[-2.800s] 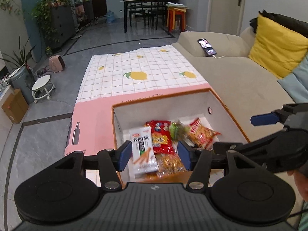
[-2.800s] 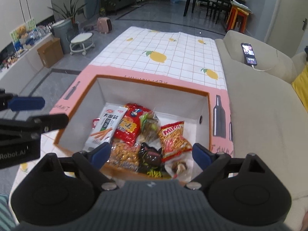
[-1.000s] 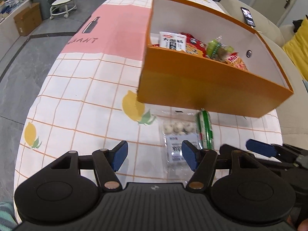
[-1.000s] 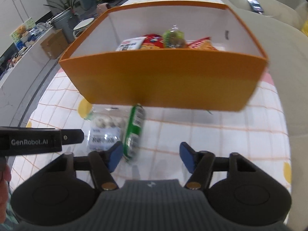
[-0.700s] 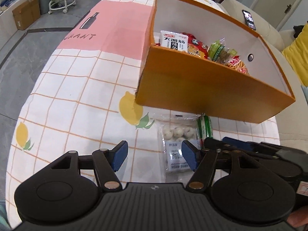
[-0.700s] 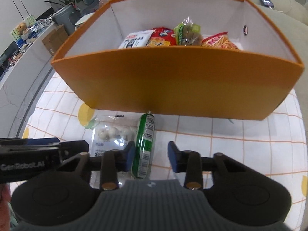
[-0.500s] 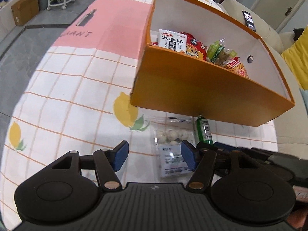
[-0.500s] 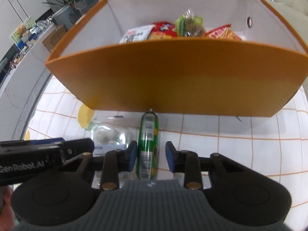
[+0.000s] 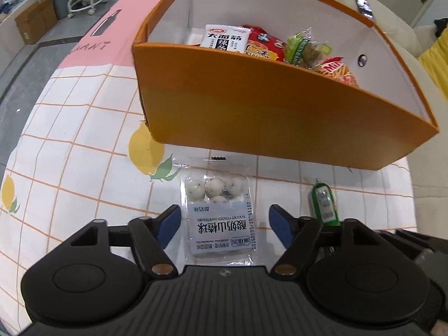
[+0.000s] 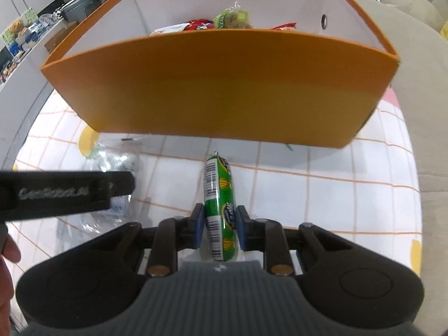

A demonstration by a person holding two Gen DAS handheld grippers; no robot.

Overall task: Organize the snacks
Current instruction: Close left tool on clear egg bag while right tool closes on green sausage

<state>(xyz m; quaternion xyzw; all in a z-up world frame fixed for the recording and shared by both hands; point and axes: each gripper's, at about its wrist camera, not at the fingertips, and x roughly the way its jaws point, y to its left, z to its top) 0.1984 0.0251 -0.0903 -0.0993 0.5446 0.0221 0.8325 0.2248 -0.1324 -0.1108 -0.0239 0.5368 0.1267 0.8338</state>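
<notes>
Both wrist cameras sit low over the tablecloth, close in front of the orange box, looking forward and down at its near wall. The right view faces it squarely; the left looks from further left. Both share that wall.

Checked tablecloth with lemon print; orange box on it far side, clear candy pack near, just before box.
</notes>
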